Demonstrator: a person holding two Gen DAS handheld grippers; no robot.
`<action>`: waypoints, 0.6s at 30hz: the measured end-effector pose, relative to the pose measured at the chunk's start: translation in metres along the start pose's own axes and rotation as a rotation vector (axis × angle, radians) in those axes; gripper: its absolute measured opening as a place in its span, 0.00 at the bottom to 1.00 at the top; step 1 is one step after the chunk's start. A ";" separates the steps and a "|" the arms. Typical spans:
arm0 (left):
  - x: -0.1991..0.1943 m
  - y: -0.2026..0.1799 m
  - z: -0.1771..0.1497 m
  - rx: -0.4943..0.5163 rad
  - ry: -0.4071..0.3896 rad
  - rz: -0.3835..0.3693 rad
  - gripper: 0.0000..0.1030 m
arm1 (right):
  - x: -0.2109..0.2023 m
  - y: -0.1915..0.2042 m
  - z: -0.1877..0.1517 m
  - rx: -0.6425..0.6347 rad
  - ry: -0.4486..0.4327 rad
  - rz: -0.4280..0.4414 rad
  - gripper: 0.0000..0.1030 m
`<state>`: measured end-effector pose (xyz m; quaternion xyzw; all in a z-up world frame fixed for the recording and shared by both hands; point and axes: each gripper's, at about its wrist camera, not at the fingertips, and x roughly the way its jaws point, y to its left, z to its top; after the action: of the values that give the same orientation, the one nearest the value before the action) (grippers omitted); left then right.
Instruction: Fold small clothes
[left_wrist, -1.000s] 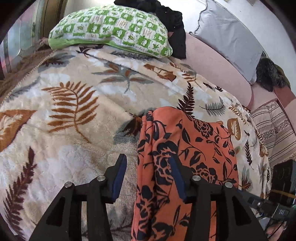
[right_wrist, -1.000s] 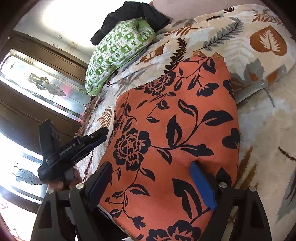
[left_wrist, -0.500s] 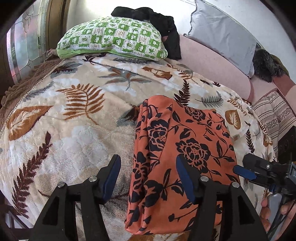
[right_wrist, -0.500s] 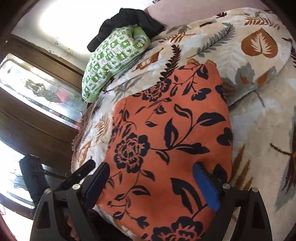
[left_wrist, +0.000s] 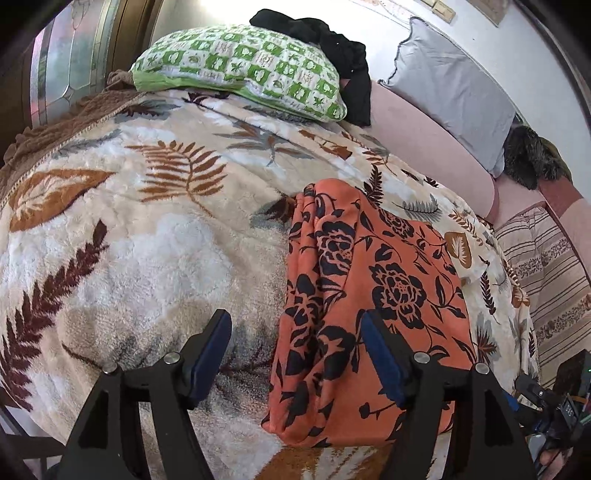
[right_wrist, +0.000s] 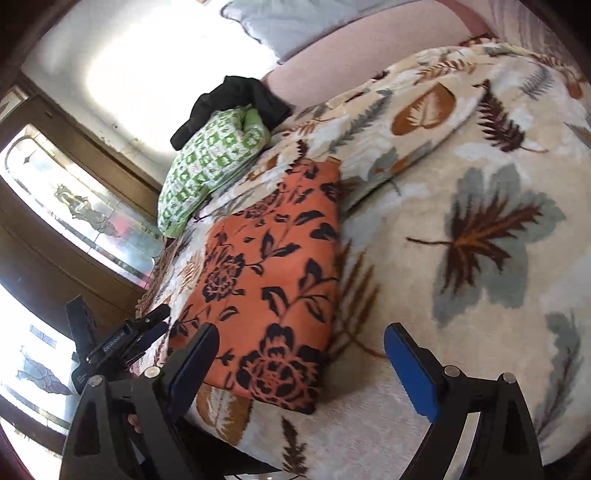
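An orange garment with black flowers (left_wrist: 369, 302) lies folded into a long rectangle on the leaf-patterned blanket (left_wrist: 147, 240). It also shows in the right wrist view (right_wrist: 269, 280). My left gripper (left_wrist: 295, 354) is open and empty, held above the garment's left near edge. My right gripper (right_wrist: 299, 365) is open and empty, above the garment's near right corner. The left gripper shows at the left edge of the right wrist view (right_wrist: 122, 339).
A green checked pillow (left_wrist: 240, 77) and a black garment (left_wrist: 332, 51) lie at the head of the bed. A grey pillow (left_wrist: 450, 81) leans on the pink backrest (left_wrist: 424, 144). A striped cloth (left_wrist: 546, 258) lies at the right. A window (right_wrist: 74, 206) stands on the left.
Both grippers have pulled back and away from the garment, which now shows whole and lies flat. The right gripper has shifted right, over bare blanket.
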<state>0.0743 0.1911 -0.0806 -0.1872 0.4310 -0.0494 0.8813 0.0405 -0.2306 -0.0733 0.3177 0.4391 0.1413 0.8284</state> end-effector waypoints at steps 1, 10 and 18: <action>0.000 0.000 0.000 -0.010 0.008 -0.014 0.71 | 0.000 -0.007 0.002 0.041 0.002 0.010 0.90; -0.002 -0.035 0.011 0.080 -0.003 0.019 0.78 | 0.011 -0.006 0.001 0.017 0.026 0.084 0.90; -0.003 -0.047 0.005 0.134 -0.005 0.048 0.78 | 0.008 -0.007 0.000 0.017 0.009 0.067 0.90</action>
<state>0.0802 0.1502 -0.0584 -0.1172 0.4290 -0.0566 0.8939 0.0445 -0.2316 -0.0827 0.3385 0.4329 0.1667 0.8186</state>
